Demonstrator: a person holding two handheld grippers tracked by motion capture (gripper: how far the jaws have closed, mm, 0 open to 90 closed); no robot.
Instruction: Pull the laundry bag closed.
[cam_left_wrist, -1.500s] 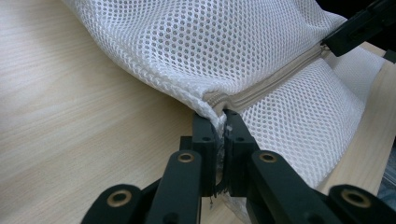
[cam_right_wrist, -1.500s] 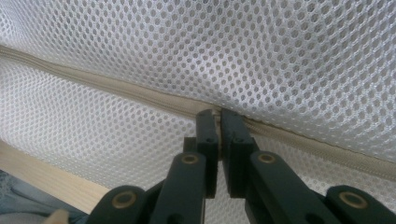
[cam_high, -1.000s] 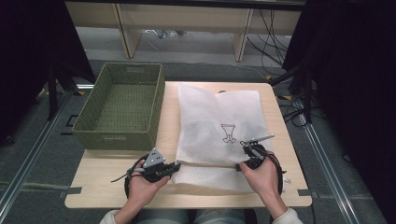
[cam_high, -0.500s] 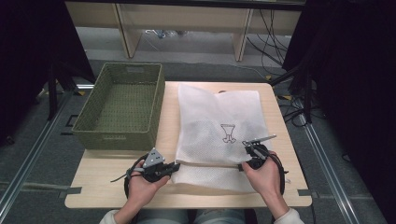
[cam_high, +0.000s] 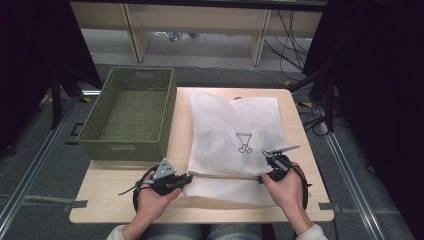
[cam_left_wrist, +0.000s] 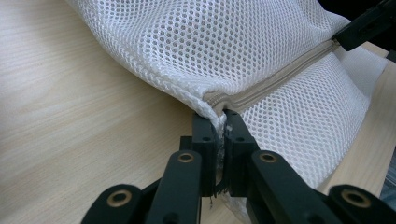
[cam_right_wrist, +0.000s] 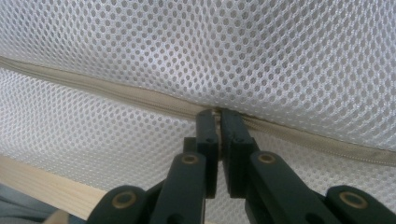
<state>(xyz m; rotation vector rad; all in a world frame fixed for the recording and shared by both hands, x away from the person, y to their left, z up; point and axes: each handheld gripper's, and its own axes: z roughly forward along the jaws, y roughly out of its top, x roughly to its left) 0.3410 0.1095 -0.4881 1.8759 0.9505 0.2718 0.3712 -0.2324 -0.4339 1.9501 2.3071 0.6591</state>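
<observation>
Resting on pale wood table (cam_high: 122, 197) w/ mesh bag (cam_high: 235, 130), dark room.

Basket (cam_high: 130, 112) left of mesh bag (cam_high: 235, 135)

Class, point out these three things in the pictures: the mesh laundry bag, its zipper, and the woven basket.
mesh laundry bag (cam_high: 235, 125), high view, upper middle of the white mesh.
zipper (cam_right_wrist: 116, 93), right gripper view, beige zipper tape left of the gripper.
woven basket (cam_high: 122, 149), high view, near outer wall.
</observation>
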